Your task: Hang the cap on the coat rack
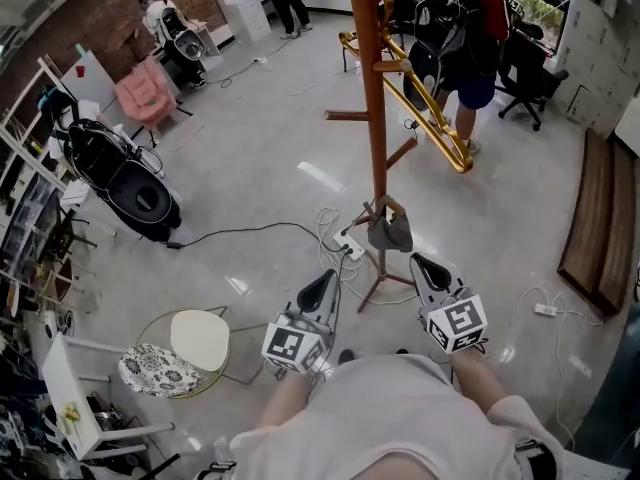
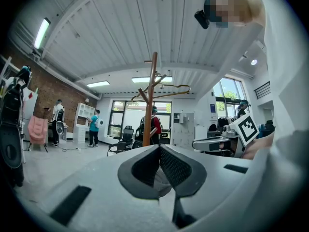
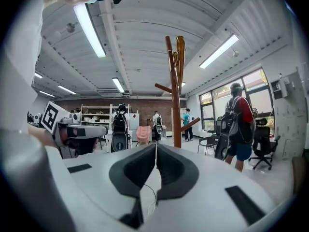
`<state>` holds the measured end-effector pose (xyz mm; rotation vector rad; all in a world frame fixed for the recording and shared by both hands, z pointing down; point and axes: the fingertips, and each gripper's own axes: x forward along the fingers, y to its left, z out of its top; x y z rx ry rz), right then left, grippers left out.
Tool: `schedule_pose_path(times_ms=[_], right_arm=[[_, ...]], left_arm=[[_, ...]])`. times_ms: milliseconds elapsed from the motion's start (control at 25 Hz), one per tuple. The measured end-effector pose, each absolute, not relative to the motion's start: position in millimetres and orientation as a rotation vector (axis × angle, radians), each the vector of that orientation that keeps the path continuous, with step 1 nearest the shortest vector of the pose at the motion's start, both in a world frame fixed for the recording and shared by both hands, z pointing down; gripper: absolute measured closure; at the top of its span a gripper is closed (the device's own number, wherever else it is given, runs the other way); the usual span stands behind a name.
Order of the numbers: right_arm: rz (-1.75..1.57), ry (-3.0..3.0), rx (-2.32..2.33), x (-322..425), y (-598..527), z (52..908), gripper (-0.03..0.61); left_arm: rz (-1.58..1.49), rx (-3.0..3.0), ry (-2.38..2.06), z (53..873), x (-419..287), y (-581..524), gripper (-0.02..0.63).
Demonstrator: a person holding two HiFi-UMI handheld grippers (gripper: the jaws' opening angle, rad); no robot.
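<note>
The cap [image 1: 390,232] hangs on a low peg of the coat rack [image 1: 372,88] at centre frame, so the job looks finished. Below it, the left gripper [image 1: 318,292] and right gripper [image 1: 432,272] are held close to the person, both closed on nothing and likely idle.

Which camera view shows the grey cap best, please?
The head view: the cap hangs low on the coat rack, just above its feet, in plain sight. The left and right gripper views show the rack's pole and pegs but no cap; the rack's lower part is hidden there.
</note>
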<state>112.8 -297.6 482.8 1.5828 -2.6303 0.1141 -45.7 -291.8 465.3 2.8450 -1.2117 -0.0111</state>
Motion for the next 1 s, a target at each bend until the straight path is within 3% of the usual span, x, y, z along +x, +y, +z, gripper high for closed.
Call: schedule_pose_path(times_ms=[1000], right_arm=[[0.169,-2.642,1.579,108.8,-297.6,486.1,0.566]], left_arm=[[-0.004,2.859,-1.207,464.4,-45.7,-294.8,0.604]])
